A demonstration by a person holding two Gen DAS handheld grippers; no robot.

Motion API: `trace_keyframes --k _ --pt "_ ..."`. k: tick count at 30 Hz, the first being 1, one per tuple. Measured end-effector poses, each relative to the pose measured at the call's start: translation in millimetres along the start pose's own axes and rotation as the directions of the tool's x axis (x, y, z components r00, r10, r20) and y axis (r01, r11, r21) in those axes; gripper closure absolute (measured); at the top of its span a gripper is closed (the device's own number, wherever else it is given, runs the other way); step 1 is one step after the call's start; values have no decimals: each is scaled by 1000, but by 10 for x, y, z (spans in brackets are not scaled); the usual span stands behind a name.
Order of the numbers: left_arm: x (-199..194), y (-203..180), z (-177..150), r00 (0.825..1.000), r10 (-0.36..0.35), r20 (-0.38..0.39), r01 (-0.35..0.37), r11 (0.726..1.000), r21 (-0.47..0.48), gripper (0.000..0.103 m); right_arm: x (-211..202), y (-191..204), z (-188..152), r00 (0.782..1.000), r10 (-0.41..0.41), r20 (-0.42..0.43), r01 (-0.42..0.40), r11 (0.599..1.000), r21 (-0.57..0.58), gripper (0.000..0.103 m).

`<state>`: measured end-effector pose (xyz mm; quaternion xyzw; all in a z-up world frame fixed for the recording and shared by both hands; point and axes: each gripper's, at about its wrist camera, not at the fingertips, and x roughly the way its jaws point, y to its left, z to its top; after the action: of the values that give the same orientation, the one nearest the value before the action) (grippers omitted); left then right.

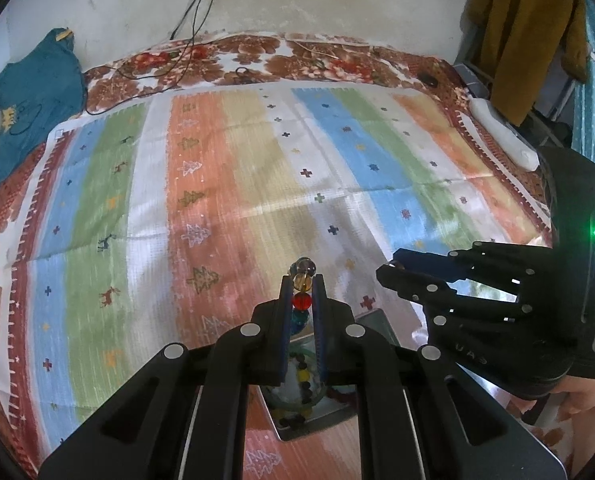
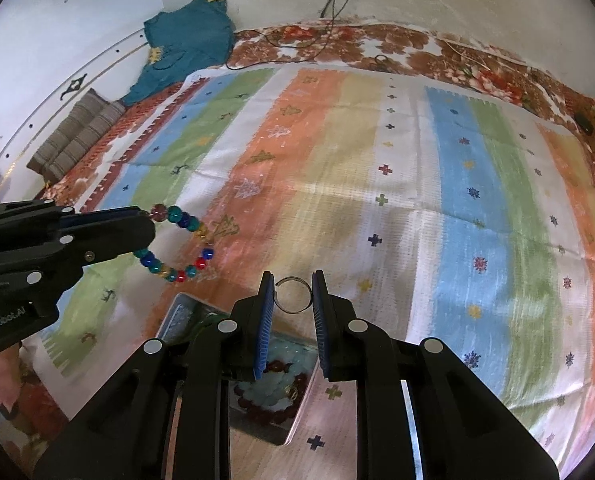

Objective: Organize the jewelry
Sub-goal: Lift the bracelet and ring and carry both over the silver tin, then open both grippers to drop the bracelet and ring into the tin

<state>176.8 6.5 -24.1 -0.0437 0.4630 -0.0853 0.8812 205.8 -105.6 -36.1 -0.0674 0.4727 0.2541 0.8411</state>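
On the left, the left tongs (image 2: 147, 216) are clamped shut on a bracelet of round glass beads in red, blue, teal and amber (image 2: 185, 244), held up over the striped, patterned cloth (image 2: 377, 200) that covers the bed. Seen from the right wrist, the loop hangs off the tips as an open arc, curving away to the right and downward, its plane roughly upright. In the left wrist view it is seen edge-on, as a line of beads between the pads. Below and between both tools sits the shallow metal tray (image 2: 177, 312), with more beaded pieces in it. To the right, the right tongs (image 2: 293, 294) pinch a thin silver metal ring (image 2: 293, 294) across its width, its opening facing the camera. This looks like the lifting-out step. Next each piece needs carrying clear of the tray to its own spot on the cloth, the bracelet laid flat.
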Motion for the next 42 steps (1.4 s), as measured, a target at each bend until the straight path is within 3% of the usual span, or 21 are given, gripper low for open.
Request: trace_keyframes --k 21,27,30,31,33,36,42 --pt "-385 -154 -328 997 -43 61 40 998 46 94 -180 168 -265 999 38 -8 -38 999 -23 83" --pt "-416 -182 -392 997 -55 53 53 998 45 94 -166 285 -376 998 48 -47 -50 997 -60 83" --pt "-414 -155 -414 998 -49 42 48 999 25 93 -183 294 -396 998 44 -44 -46 998 -53 79" --pt "-419 -129 -423 998 -42 42 42 999 14 93 -197 285 -399 998 42 -41 -44 998 -46 69" --pt "-432 -94 -441 999 -33 43 33 999 0 93 -237 242 -415 999 36 -30 -37 999 -29 62" --pt "-473 -64 -489 999 -32 44 32 999 -14 93 -298 239 -451 999 31 -21 -31 999 -32 62" --pt "-591 -125 -636 998 -32 56 32 999 3 77 -537 285 -569 999 0 41 2 999 -47 60"
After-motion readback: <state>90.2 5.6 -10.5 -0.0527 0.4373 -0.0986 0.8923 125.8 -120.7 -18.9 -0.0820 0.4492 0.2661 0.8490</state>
